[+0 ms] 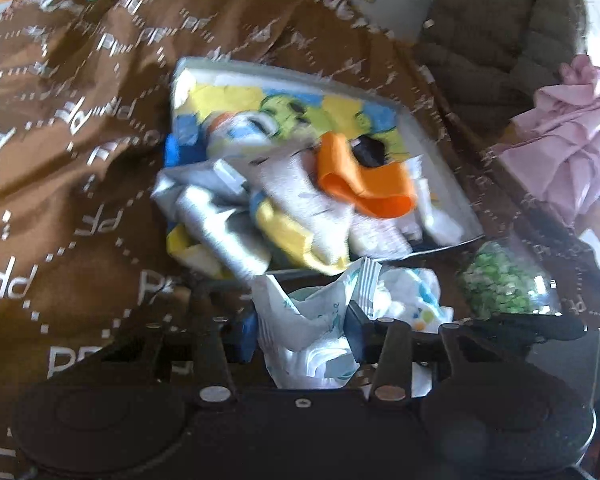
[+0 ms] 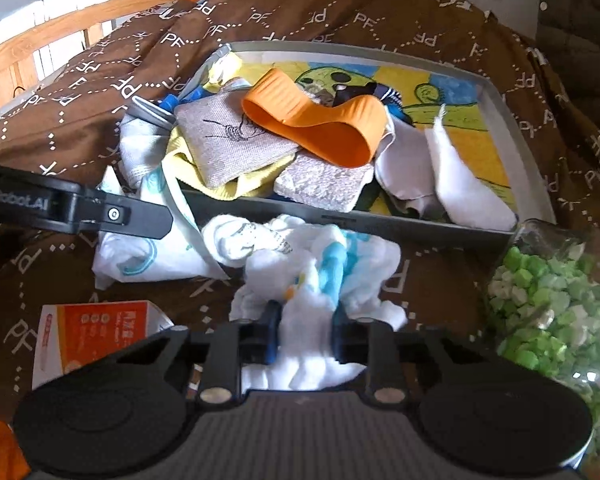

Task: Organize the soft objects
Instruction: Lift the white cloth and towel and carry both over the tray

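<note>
Crumpled white cloth with blue print [image 2: 320, 264], bunched on the brown bedspread just before the tray's near wall. Heaped inside the grey tray [image 2: 516, 136]: orange silicone band [image 2: 320, 120] on top, grey woven pads [image 2: 224, 144], yellow fabric, white rags [image 2: 456, 176].

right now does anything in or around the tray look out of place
Yes. The soft items are heaped at the tray's near-left corner, and a yellow cloth spills over its rim. A white printed cloth lies outside on the brown bedspread.

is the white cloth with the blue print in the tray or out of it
Out. The white cloth lies crumpled on the brown bedspread before the tray, with the right gripper closed on it.
</note>
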The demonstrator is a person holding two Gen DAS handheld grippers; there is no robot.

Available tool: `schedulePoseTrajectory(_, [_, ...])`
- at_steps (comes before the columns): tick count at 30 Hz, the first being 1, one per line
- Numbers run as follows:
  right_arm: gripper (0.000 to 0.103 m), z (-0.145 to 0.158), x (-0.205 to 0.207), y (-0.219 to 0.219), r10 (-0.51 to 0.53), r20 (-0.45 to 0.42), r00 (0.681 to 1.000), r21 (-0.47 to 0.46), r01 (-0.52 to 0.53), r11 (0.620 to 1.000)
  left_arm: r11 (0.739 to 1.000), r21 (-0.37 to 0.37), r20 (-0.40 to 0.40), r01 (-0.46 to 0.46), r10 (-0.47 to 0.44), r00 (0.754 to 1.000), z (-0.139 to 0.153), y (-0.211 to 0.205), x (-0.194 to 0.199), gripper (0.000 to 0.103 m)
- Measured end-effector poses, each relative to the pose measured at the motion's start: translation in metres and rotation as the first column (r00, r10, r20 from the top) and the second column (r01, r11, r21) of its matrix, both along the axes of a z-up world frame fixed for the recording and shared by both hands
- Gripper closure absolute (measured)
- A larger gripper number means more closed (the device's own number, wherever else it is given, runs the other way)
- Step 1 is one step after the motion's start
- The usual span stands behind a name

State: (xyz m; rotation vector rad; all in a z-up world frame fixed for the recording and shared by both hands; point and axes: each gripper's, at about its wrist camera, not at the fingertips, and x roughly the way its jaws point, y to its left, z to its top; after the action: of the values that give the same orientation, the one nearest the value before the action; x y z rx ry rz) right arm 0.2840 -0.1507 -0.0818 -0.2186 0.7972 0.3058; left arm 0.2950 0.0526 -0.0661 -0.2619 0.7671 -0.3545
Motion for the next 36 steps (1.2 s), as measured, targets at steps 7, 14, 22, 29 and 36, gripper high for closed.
schedulePoseTrajectory(7, [0.088,0.029,-0.018,-0.001,-0.033,0.138,0.99,-0.036,0.038,0.999,0.996,-0.078,0.144,0.03,-0.019,0.989,0.02,-0.005,-0.013,0.058])
schedulePoseTrajectory(14, [0.089,0.048,-0.014,-0.008,-0.048,0.217,0.975,-0.06,0.062,0.996,0.987,-0.155,0.217,-0.035,0.068,0.974,0.044,0.001,0.01,0.058])
schedulePoseTrajectory(22, [0.089,0.091,-0.001,-0.029,-0.107,0.361,0.926,0.008,0.111,0.994,0.966,-0.251,0.307,-0.063,0.141,0.941,0.06,-0.01,0.068,0.058])
schedulePoseTrajectory(29, [0.089,0.103,0.06,-0.037,-0.244,0.382,0.891,0.163,0.195,0.967,0.958,-0.266,0.254,-0.102,0.172,0.952,0.03,-0.004,0.1,0.058])
schedulePoseTrajectory(36, [0.089,0.087,0.123,-0.031,-0.338,0.247,0.908,0.283,0.266,0.922,0.945,-0.292,0.166,-0.149,0.203,0.965,0.015,0.012,0.121,0.057])
